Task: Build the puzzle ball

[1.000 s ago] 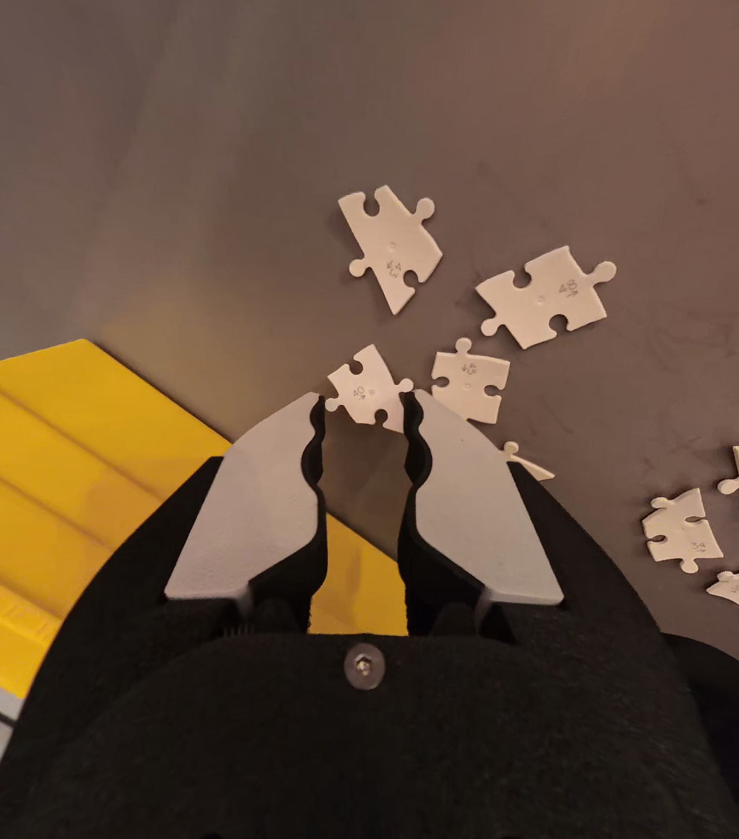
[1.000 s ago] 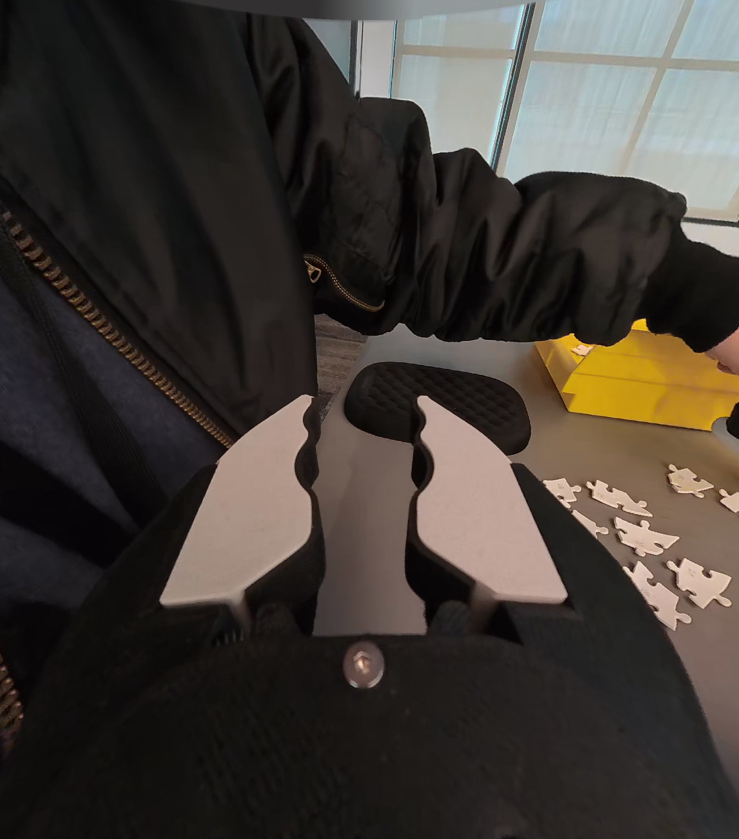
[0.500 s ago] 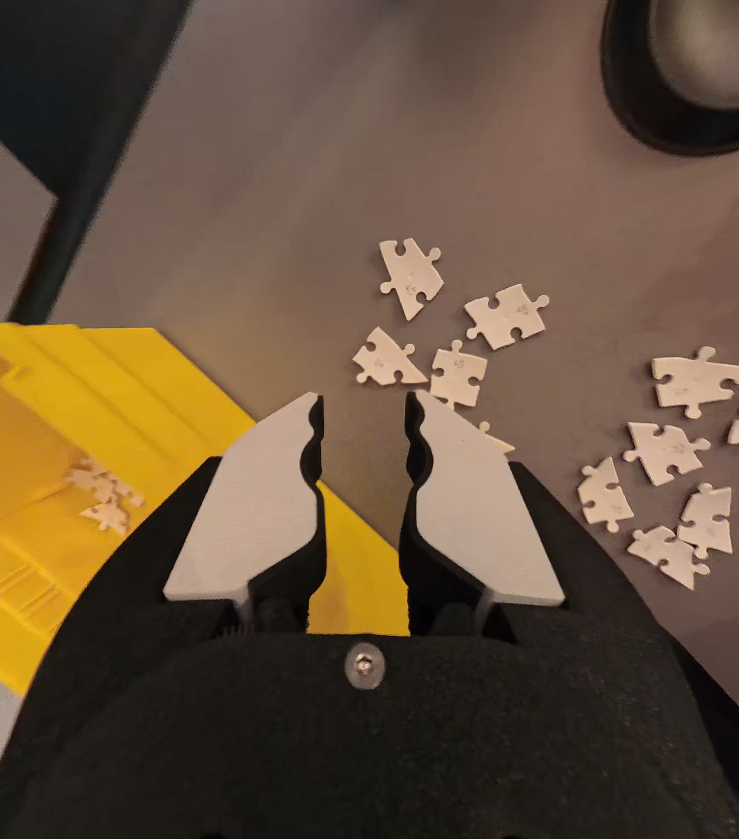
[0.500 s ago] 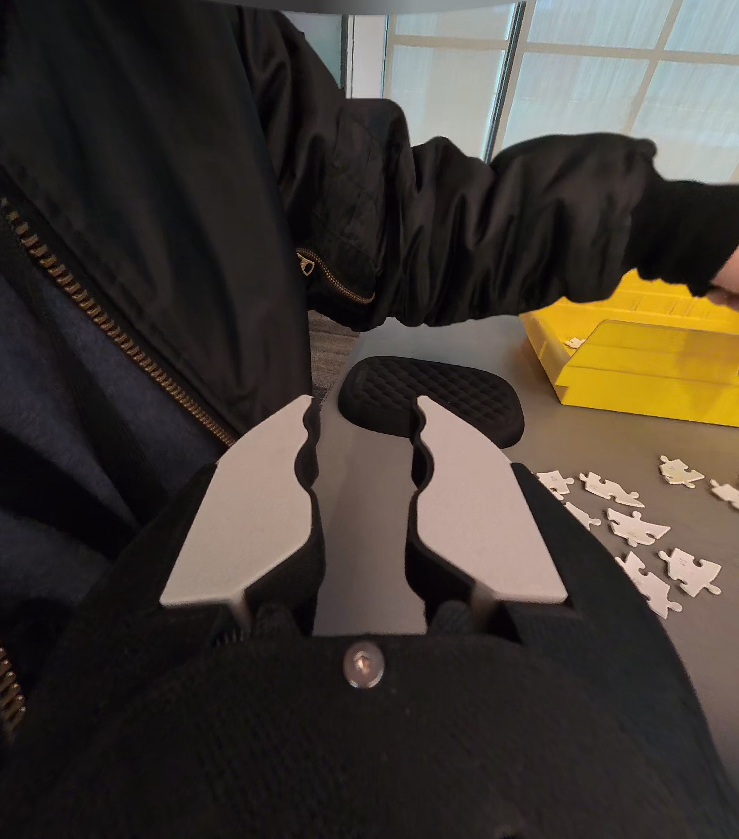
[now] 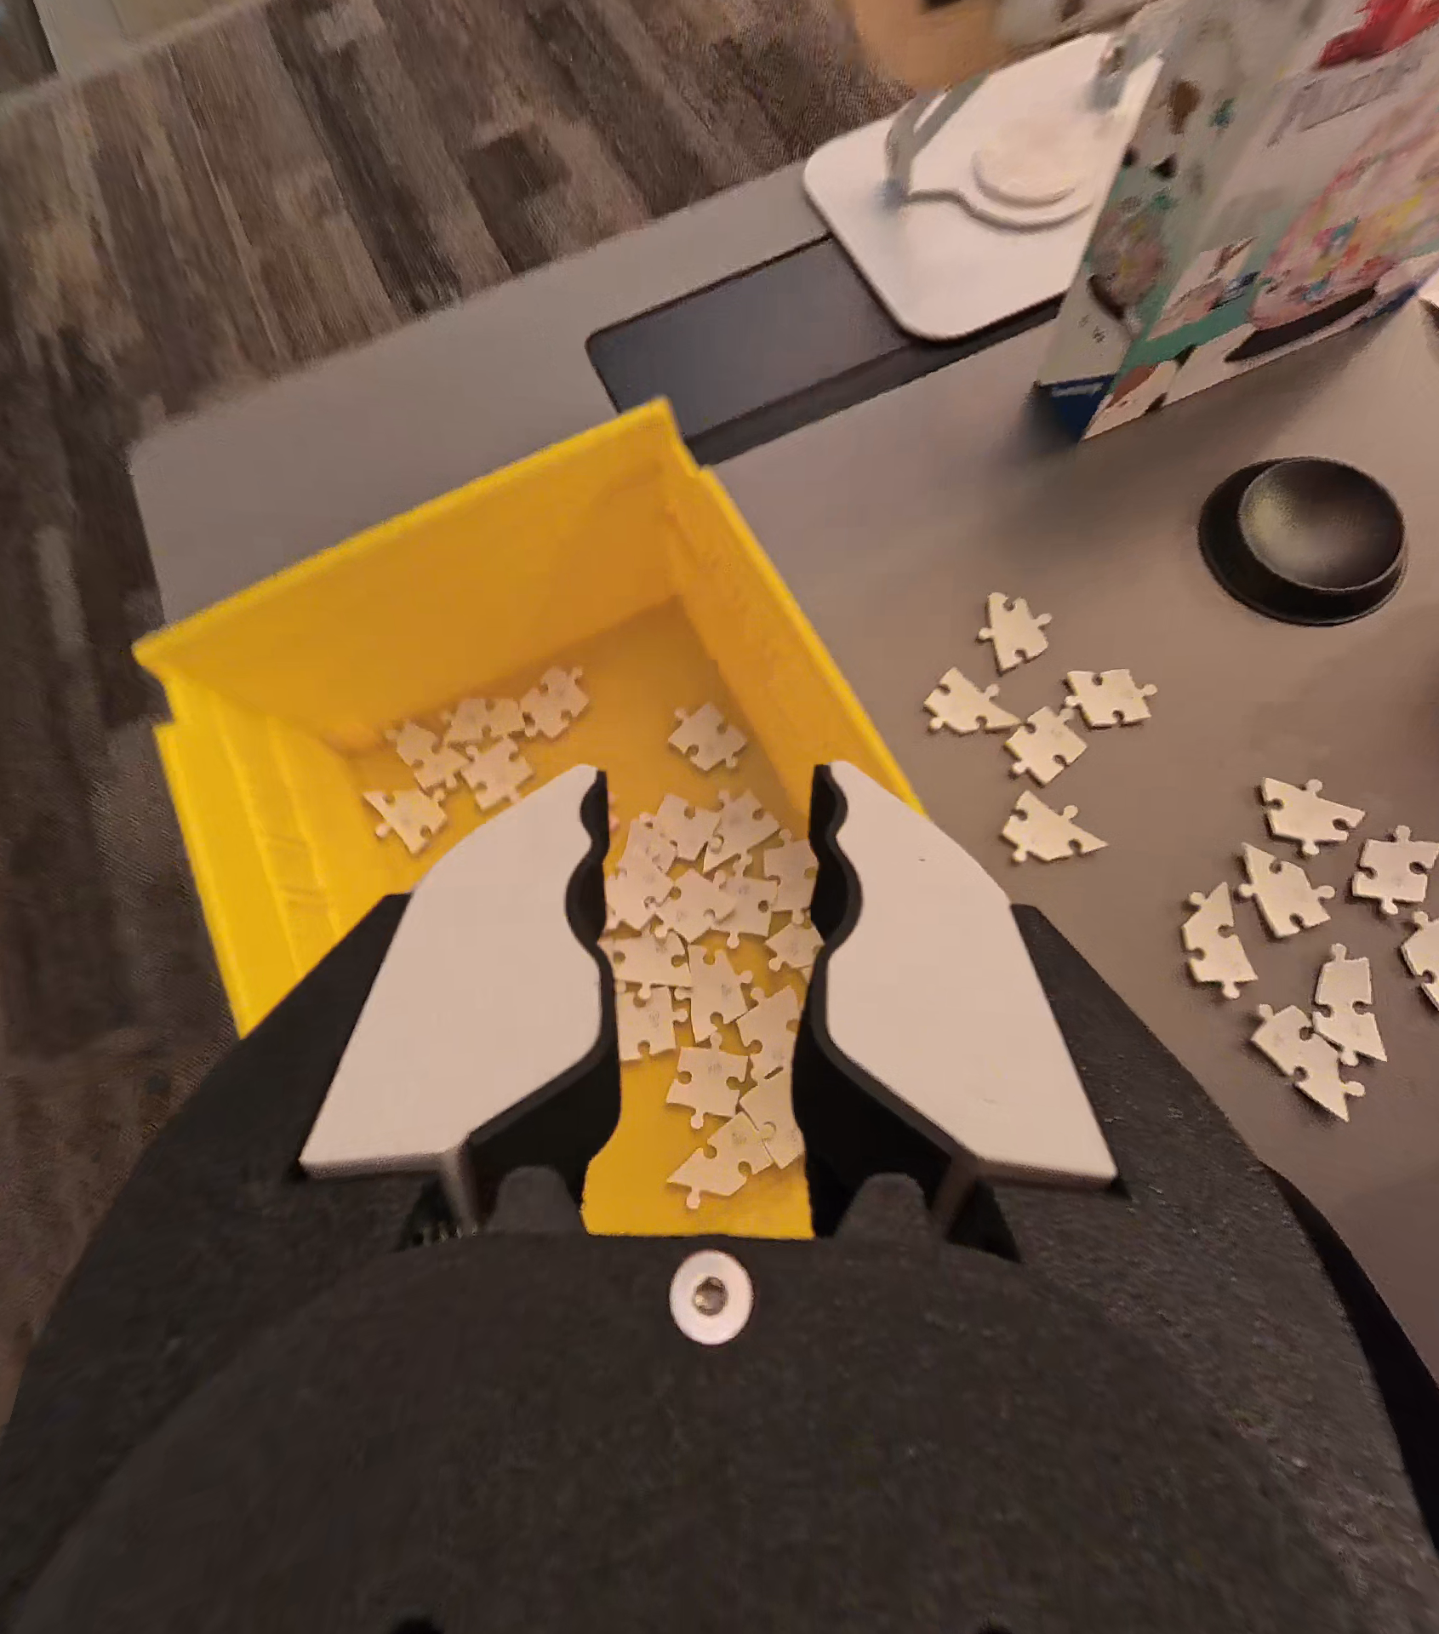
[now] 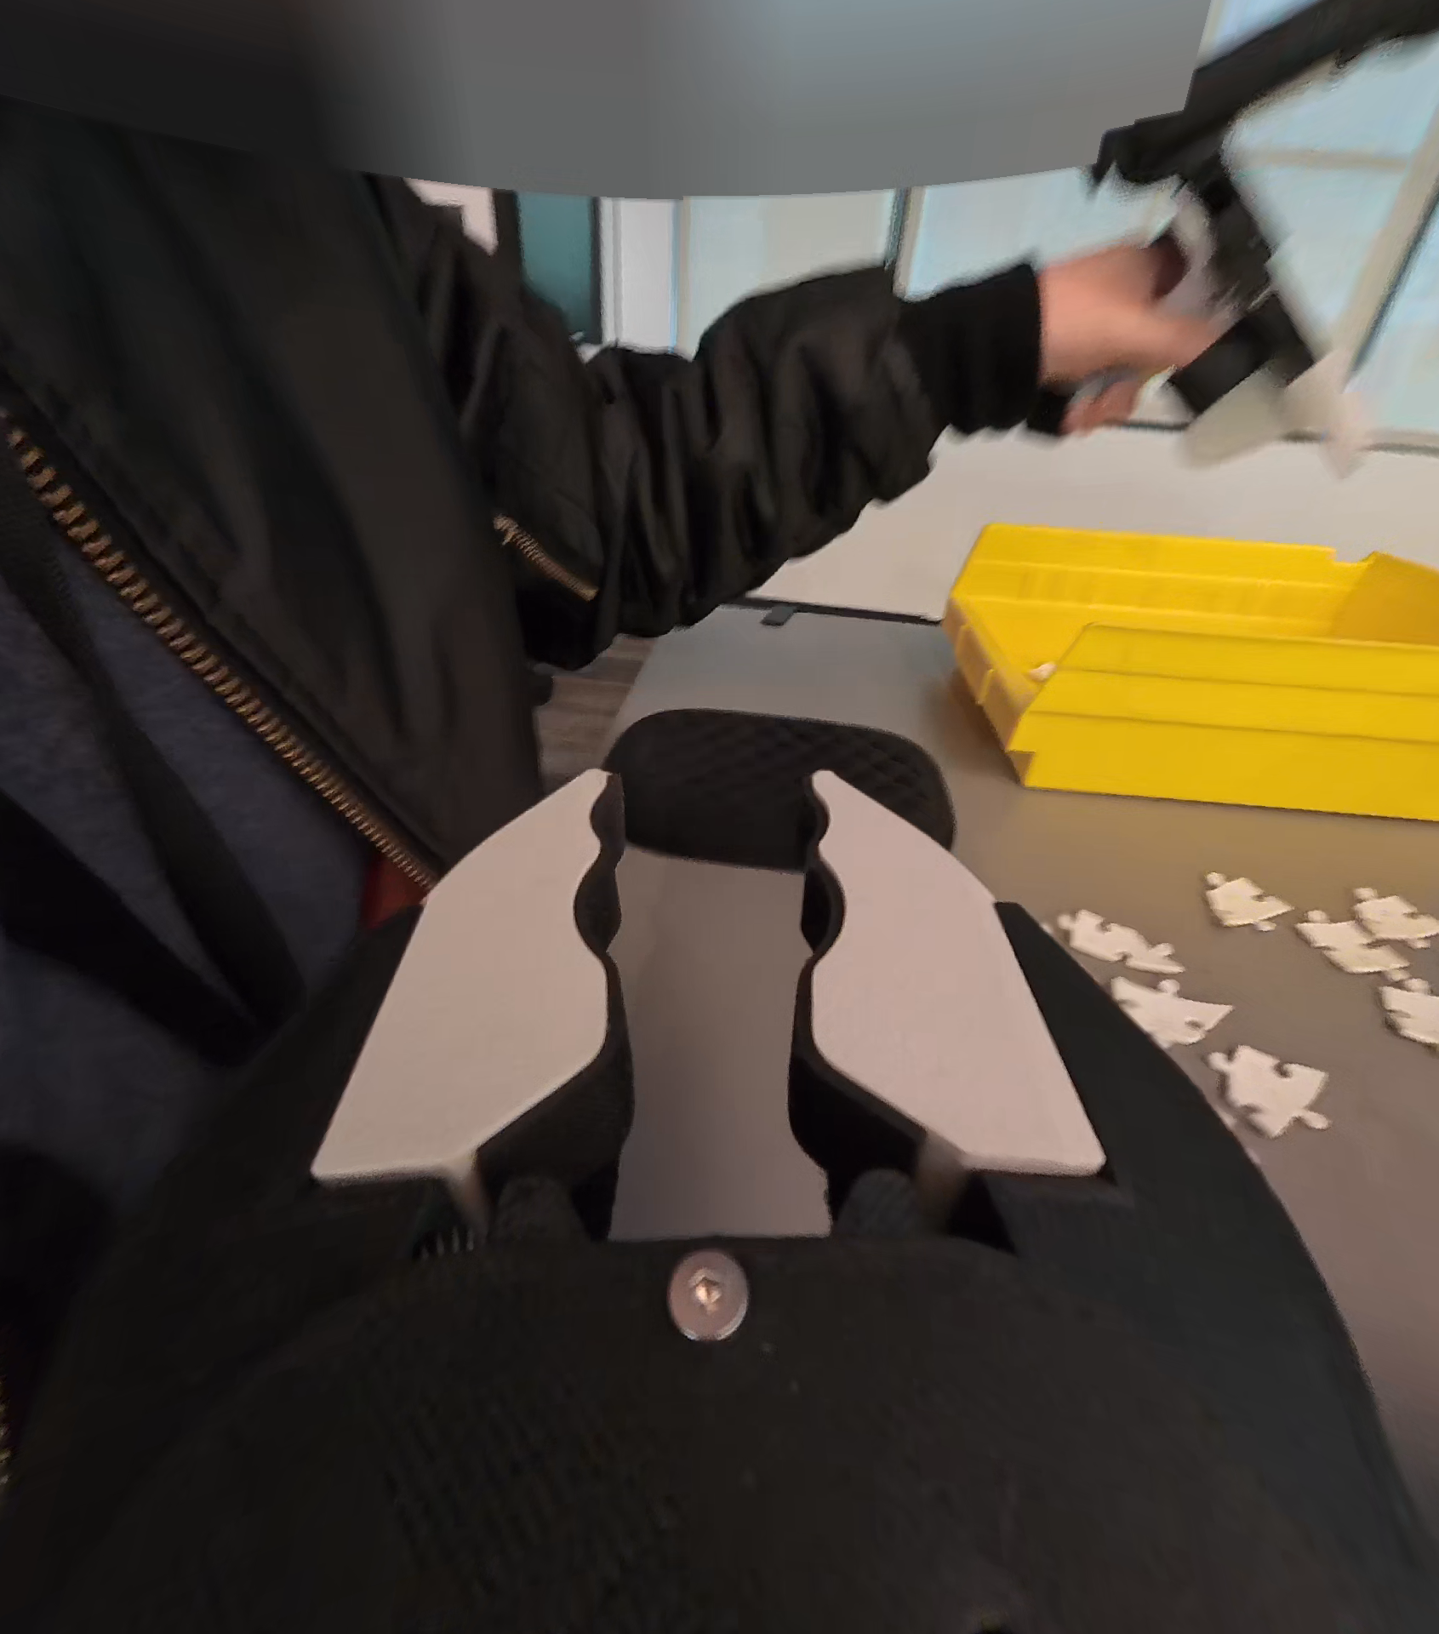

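Landmark: yellow plastic open-fronted bin [image 5: 468, 575], standing on the dark grey matte tabletop [image 5: 1228, 1238].

- Left gripper [image 5: 708, 778], grey-plated fingers on a black body: held above the bin, jaws apart, nothing between them. In the right wrist view it shows blurred, raised high over the bin in the person's hand [image 6: 1113, 327].
- Right gripper [image 6: 708, 782], same build: low over the tabletop, well apart from the bin, jaws apart and empty, pointing at a black textured oval pad [image 6: 777, 778].
- Loose off-white cardboard puzzle pieces, in the bin [image 5: 698, 928]: a dense heap on its floor, with a smaller cluster toward its back wall.
- Off-white puzzle pieces, on the tabletop [image 5: 1043, 743]: two scattered groups beside the bin, all lying flat and unjoined.
- Round black dished stand [image 5: 1303, 539]: beyond those pieces.
- Colourful printed cardboard box [image 5: 1281, 194]: upright, farther behind the bin.
- Flat black rectangular pad [image 5: 742, 354]: just behind the bin.
- Person's black zipped jacket [image 6: 256, 442]: fills the right wrist view's left side.
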Action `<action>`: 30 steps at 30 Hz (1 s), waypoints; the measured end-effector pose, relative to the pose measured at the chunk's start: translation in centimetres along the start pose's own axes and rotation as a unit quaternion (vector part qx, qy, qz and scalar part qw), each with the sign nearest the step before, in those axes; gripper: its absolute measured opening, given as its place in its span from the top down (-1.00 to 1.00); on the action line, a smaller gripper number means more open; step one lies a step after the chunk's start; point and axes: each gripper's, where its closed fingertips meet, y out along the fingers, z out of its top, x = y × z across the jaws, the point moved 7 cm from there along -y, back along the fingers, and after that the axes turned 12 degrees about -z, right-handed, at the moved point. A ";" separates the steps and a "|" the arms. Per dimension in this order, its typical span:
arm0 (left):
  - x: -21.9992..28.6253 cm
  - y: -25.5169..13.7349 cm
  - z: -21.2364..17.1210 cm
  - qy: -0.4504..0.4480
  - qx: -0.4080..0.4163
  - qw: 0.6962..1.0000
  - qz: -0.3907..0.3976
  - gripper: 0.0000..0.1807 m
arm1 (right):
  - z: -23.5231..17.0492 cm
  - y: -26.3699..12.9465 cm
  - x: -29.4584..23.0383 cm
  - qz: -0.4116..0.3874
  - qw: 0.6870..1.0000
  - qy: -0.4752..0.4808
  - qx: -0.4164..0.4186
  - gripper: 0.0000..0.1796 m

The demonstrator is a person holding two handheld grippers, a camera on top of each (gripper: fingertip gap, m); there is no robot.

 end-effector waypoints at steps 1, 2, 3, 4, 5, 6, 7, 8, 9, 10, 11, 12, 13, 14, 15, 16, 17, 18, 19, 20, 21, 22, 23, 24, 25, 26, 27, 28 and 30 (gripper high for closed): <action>-0.8 0.5 -0.7 -0.017 -0.008 1.000 -0.005 0.47 | 0.2 0.2 0.2 -0.005 1.000 0.002 0.007 0.57; -1.6 1.1 -1.3 -0.027 -0.017 0.999 -0.006 0.46 | 0.3 0.3 0.4 -0.008 1.000 0.006 0.014 0.57; -2.2 1.8 -1.7 -0.036 -0.028 0.999 -0.004 0.46 | 0.4 0.5 0.6 -0.011 1.000 0.010 0.018 0.57; -2.9 2.5 -2.1 -0.043 -0.042 0.998 0.002 0.44 | 0.3 0.6 0.8 -0.013 1.000 0.014 0.017 0.57; -3.4 3.2 -2.4 -0.045 -0.057 0.997 0.009 0.44 | 0.0 0.8 0.9 -0.015 1.000 0.017 0.012 0.57; -3.9 4.1 -2.6 -0.043 -0.071 0.997 0.013 0.48 | -0.2 1.0 1.0 -0.016 1.000 0.019 0.007 0.57; -4.4 5.0 -2.8 -0.038 -0.091 0.995 0.017 0.51 | -0.5 1.0 1.1 -0.017 1.000 0.021 0.001 0.57; -4.9 6.0 -3.0 -0.030 -0.120 0.992 0.023 0.51 | -0.7 1.1 1.2 -0.017 1.000 0.023 -0.002 0.57; -5.4 7.1 -3.2 -0.012 -0.153 0.988 0.025 0.51 | -0.8 1.1 1.2 -0.016 0.999 0.027 -0.004 0.57; -6.0 8.0 -3.4 0.010 -0.188 0.982 0.029 0.52 | -0.9 1.1 1.3 -0.015 0.999 0.031 -0.005 0.57; -6.6 8.9 -3.7 0.028 -0.223 0.974 0.030 0.52 | -1.0 1.1 1.3 -0.014 0.999 0.033 -0.005 0.57; -7.2 9.6 -3.9 0.048 -0.257 0.965 0.028 0.52 | -1.0 1.0 1.3 -0.015 0.999 0.033 -0.006 0.57; -7.6 10.3 -4.0 0.074 -0.285 0.955 0.024 0.50 | -1.1 1.0 1.3 -0.015 0.999 0.033 -0.007 0.57; -8.0 10.8 -4.2 0.102 -0.308 0.946 0.018 0.50 | -1.1 0.9 1.4 -0.015 0.999 0.035 -0.008 0.57; -8.4 11.2 -4.4 0.128 -0.333 0.934 0.012 0.50 | -1.2 0.9 1.4 -0.014 0.999 0.037 -0.009 0.57; -8.7 11.6 -4.7 0.147 -0.355 0.923 0.004 0.50 | -1.2 0.9 1.4 -0.013 0.999 0.039 -0.011 0.57; -9.0 11.9 -4.9 0.163 -0.371 0.914 -0.007 0.50 | -1.3 0.9 1.4 -0.012 0.999 0.038 -0.012 0.57; -9.3 12.3 -5.1 0.175 -0.378 0.909 -0.016 0.49 | -1.3 0.9 1.3 -0.011 0.999 0.038 -0.014 0.57; -9.5 12.5 -5.2 0.179 -0.384 0.905 -0.030 0.49 | -1.3 0.9 1.3 -0.010 0.999 0.038 -0.016 0.57; -9.6 12.8 -5.3 0.181 -0.387 0.903 -0.041 0.49 | -1.4 0.9 1.3 -0.009 0.999 0.038 -0.016 0.57; -9.8 13.0 -5.4 0.183 -0.386 0.903 -0.049 0.47 | -1.4 0.8 1.3 -0.008 0.999 0.038 -0.018 0.57; -9.9 13.1 -5.5 0.181 -0.386 0.903 -0.058 0.47 | -1.4 0.8 1.3 -0.008 0.999 0.038 -0.019 0.57; -10.1 13.3 -5.7 0.181 -0.388 0.902 -0.063 0.46 | -1.5 0.8 1.3 -0.008 0.999 0.038 -0.020 0.57; -10.2 13.4 -5.8 0.182 -0.385 0.902 -0.071 0.48 | -1.5 0.7 1.4 -0.009 0.999 0.040 -0.020 0.57; -10.3 13.4 -5.6 0.183 -0.375 0.905 -0.077 0.48 | -1.5 0.7 1.5 -0.009 0.999 0.041 -0.019 0.57; -10.3 13.5 -5.6 0.180 -0.371 0.907 -0.084 0.48 | -1.5 0.6 1.5 -0.009 0.999 0.044 -0.018 0.57; -10.3 13.5 -5.7 0.172 -0.373 0.907 -0.096 0.48 | -1.5 0.6 1.5 -0.009 0.999 0.046 -0.018 0.57; -10.2 13.6 -5.9 0.164 -0.377 0.905 -0.110 0.49 | -1.5 0.6 1.5 -0.008 0.999 0.047 -0.018 0.57; -9.9 13.6 -6.0 0.159 -0.376 0.903 -0.132 0.59 | -1.6 0.7 1.5 -0.005 0.999 0.047 -0.023 0.57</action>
